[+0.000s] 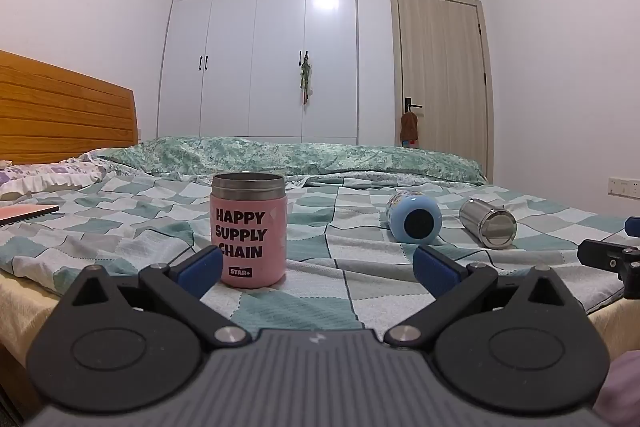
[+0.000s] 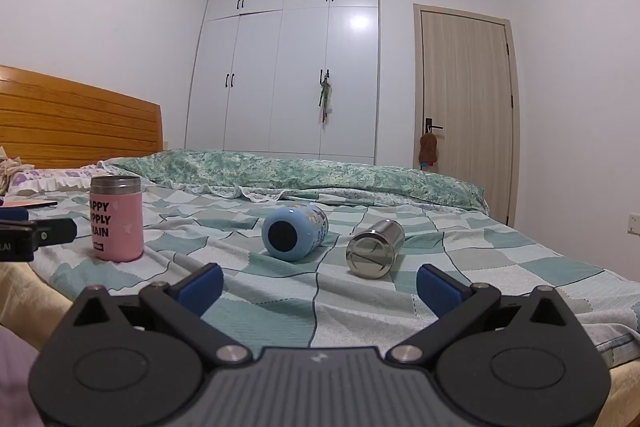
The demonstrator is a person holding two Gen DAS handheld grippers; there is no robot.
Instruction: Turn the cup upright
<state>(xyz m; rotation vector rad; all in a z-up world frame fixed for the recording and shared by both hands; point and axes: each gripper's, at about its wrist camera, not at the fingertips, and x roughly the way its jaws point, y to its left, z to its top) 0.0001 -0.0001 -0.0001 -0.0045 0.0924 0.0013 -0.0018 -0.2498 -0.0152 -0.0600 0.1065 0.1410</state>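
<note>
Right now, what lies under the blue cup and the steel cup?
Both the blue cup and the steel cup lie on their sides on the checked bedsheet. Anything beneath the sheet is covered.

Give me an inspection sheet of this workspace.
Surface: bed with checked sheet, rumpled.
Job's things: pink cup upright, mouth up; blue cup and steel cup on their sides, bases toward the cameras, apart.
Clutter: book at the left edge; pillow; green quilt along the far side.
Tongs: left tongs open, holding nothing, by the pink cup; right tongs open, holding nothing, short of the two lying cups.
Cables: nothing seen.
Surroundings: headboard, wardrobe, door shut.
</note>
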